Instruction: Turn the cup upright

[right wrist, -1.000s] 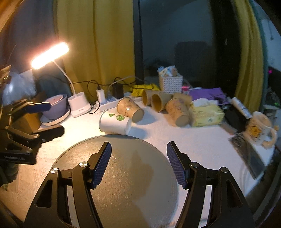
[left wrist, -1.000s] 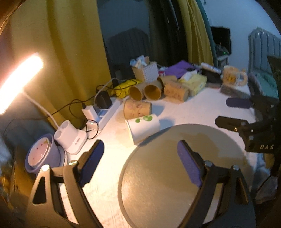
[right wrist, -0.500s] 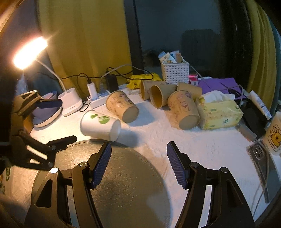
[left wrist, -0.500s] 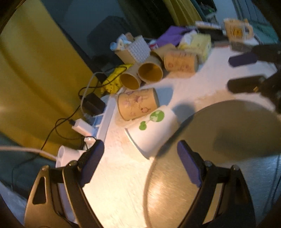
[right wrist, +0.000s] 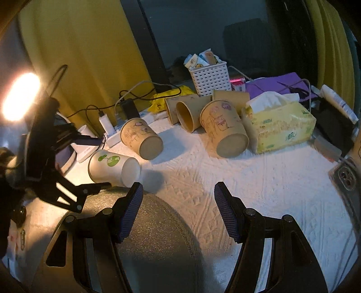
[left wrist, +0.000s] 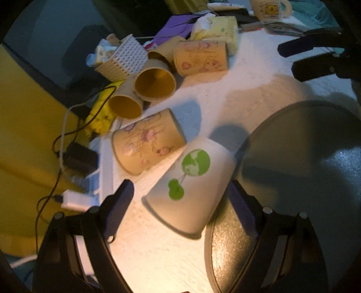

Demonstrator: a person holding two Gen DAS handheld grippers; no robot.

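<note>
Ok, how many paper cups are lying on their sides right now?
6: the white cup by the grey disc, one tan cup behind it, and four tan cups clustered near the basket. More may be hidden.

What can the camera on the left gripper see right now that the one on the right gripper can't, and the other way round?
Only the left wrist view shows the yellow-bear mug and the right gripper, open, from outside. Only the right wrist view shows the glowing lamp, a phone and the left gripper straddling the white cup. Both show that cup on its side, the brown cups, the white basket, the tissue pack and the round grey mat.
</note>
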